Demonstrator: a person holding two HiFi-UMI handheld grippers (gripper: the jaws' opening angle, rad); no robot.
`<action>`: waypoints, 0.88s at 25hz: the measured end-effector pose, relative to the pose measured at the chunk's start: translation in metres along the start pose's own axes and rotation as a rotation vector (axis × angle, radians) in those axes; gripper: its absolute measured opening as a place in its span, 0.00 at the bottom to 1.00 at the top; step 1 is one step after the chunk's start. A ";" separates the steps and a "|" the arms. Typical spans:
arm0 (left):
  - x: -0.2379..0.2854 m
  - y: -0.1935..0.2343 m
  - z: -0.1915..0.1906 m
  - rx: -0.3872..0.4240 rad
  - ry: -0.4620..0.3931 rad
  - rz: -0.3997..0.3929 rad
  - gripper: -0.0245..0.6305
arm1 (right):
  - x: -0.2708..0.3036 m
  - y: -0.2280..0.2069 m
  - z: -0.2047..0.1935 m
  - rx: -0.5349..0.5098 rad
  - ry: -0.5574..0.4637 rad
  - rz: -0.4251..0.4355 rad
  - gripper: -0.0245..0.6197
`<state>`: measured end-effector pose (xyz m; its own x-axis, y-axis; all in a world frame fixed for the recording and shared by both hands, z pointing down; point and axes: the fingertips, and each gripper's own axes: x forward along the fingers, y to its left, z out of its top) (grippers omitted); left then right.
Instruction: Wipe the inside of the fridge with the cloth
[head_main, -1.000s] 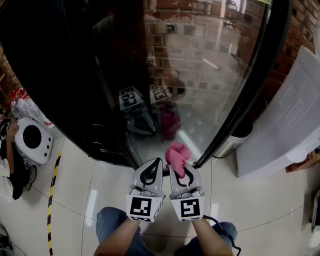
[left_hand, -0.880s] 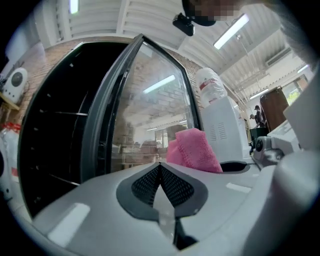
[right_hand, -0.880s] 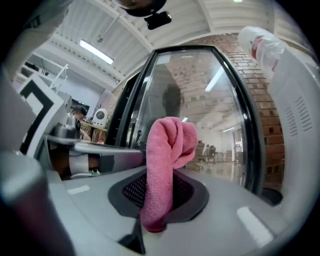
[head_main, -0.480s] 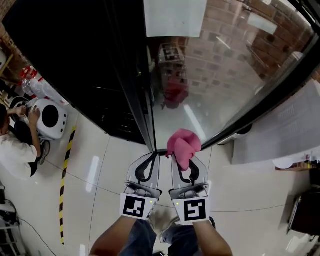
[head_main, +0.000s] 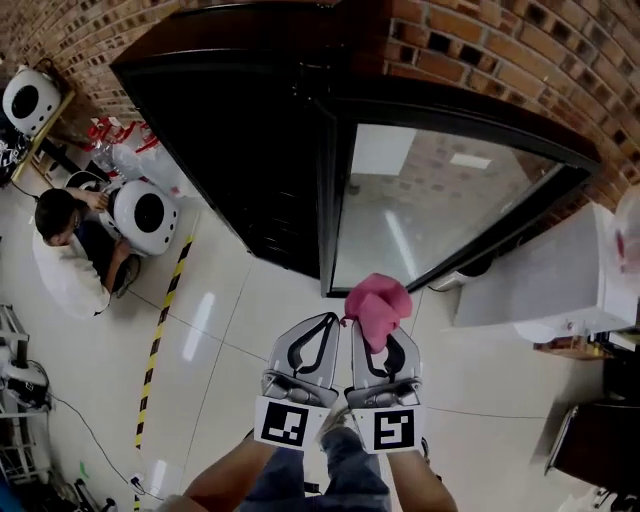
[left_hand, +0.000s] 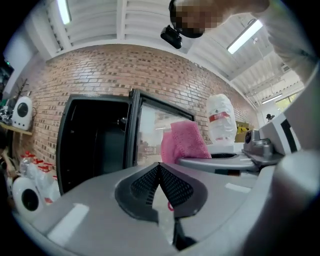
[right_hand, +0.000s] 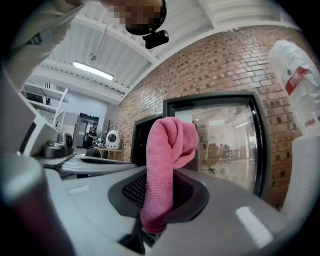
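Observation:
The black fridge (head_main: 240, 160) stands against a brick wall, its glass door (head_main: 430, 215) to the right of the dark body; I cannot tell how far the door is open. A pink cloth (head_main: 378, 302) sticks up from my right gripper (head_main: 370, 328), which is shut on it. In the right gripper view the cloth (right_hand: 165, 155) hangs folded over between the jaws. My left gripper (head_main: 327, 321) is held right beside it, shut with nothing in it; the left gripper view shows its pads (left_hand: 170, 186) pressed together. Both grippers are short of the fridge, over the tiled floor.
A person (head_main: 68, 250) sits on the floor at the left beside a white round device (head_main: 145, 213). Yellow-black tape (head_main: 160, 330) runs along the floor. A white box-like unit (head_main: 560, 280) stands right of the door. A large water bottle (left_hand: 220, 120) is at the right.
The head view has drawn back and up, so the fridge now looks smaller and farther. Both grippers stay side by side, the right one still holding the cloth.

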<state>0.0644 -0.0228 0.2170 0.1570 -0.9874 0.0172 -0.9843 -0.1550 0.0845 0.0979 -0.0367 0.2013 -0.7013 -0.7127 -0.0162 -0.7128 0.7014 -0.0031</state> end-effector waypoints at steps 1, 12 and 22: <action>-0.007 -0.007 0.019 -0.002 -0.003 -0.002 0.04 | -0.008 0.002 0.018 -0.001 0.002 0.006 0.13; -0.084 -0.073 0.151 0.027 -0.034 0.022 0.04 | -0.094 0.038 0.154 -0.030 -0.037 0.110 0.13; -0.152 -0.081 0.182 0.028 -0.026 -0.024 0.05 | -0.131 0.094 0.184 -0.056 -0.053 0.091 0.13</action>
<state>0.1055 0.1345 0.0261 0.1785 -0.9839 -0.0103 -0.9823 -0.1788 0.0568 0.1249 0.1243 0.0193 -0.7626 -0.6434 -0.0671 -0.6467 0.7606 0.0564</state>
